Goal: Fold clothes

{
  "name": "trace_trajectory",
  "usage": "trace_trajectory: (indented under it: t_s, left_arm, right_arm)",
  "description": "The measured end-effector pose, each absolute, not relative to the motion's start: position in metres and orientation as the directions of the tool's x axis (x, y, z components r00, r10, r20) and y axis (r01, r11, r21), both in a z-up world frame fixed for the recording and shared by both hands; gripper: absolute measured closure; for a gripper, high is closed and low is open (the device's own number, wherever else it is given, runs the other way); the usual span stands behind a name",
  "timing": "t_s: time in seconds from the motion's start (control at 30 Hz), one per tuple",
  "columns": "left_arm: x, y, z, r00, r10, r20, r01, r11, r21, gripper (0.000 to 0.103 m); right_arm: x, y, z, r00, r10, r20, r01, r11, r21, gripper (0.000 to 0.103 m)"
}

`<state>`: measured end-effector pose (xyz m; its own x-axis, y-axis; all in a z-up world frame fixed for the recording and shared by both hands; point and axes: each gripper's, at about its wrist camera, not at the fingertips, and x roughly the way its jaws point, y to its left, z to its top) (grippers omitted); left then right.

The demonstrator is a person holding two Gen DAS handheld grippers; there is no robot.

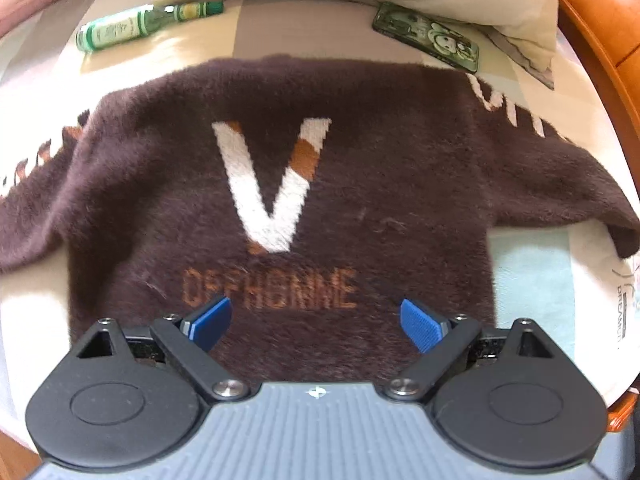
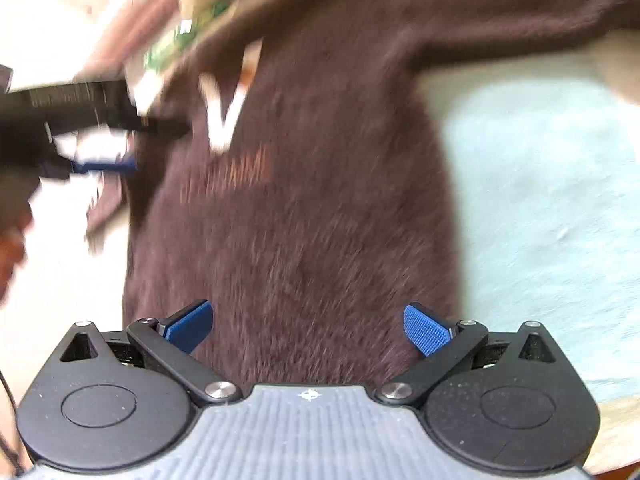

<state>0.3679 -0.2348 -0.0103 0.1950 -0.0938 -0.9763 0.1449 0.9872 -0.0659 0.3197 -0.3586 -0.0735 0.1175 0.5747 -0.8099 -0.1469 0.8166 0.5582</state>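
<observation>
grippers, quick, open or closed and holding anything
left gripper: open, holding nothing, over the brown sweater.
right gripper: open, holding nothing, over the same sweater.

both views are bright with soft daylight. in the left wrist view a warm sunlit patch lies on the bedding at upper left, near the green bottle, and the sweater looks fairly sharp, its letters only slightly soft. fisheye bending curves the edges and rounds the corners. the right wrist view is heavily motion-blurred: the sweater is streaked and the left gripper at left is smeared. white areas at upper left are washed out.
</observation>
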Motion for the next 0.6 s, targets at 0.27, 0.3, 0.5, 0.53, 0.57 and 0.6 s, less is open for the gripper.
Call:
trace_trajectory:
  t_s: [0.27, 0.3, 0.5, 0.53, 0.57, 0.6]
  left_arm:
    - [0.355, -0.212, -0.032, 0.282, -0.12, -0.952, 0.133, 0.987, -0.085, 0.012]
    - [0.356, -0.204, -0.035, 0.299, -0.123, -0.946, 0.122, 0.988, -0.089, 0.012]
    - [0.389, -0.164, -0.045, 0.422, -0.149, -0.894, 0.125, 0.987, -0.105, 0.012]
    - [0.397, -0.158, -0.047, 0.443, -0.154, -0.883, 0.132, 0.986, -0.106, 0.012]
    - [0.405, -0.152, -0.048, 0.463, -0.159, -0.872, 0.138, 0.985, -0.106, 0.012]
    - [0.413, -0.146, -0.049, 0.483, -0.164, -0.86, 0.144, 0.984, -0.107, 0.012]
  right_arm:
    - [0.337, -0.389, -0.082, 0.272, 0.495, -0.825, -0.038, 0.862, 0.505, 0.0]
    - [0.34, -0.385, -0.08, 0.288, 0.491, -0.822, -0.047, 0.865, 0.5, 0.0]
    - [0.368, -0.332, -0.079, 0.327, 0.446, -0.833, -0.173, 0.895, 0.411, 0.0]
    - [0.375, -0.323, -0.081, 0.329, 0.439, -0.836, -0.194, 0.898, 0.395, 0.0]
    - [0.382, -0.313, -0.082, 0.331, 0.432, -0.839, -0.216, 0.9, 0.378, 0.0]
    - [0.389, -0.304, -0.083, 0.333, 0.425, -0.842, -0.237, 0.902, 0.361, 0.0]
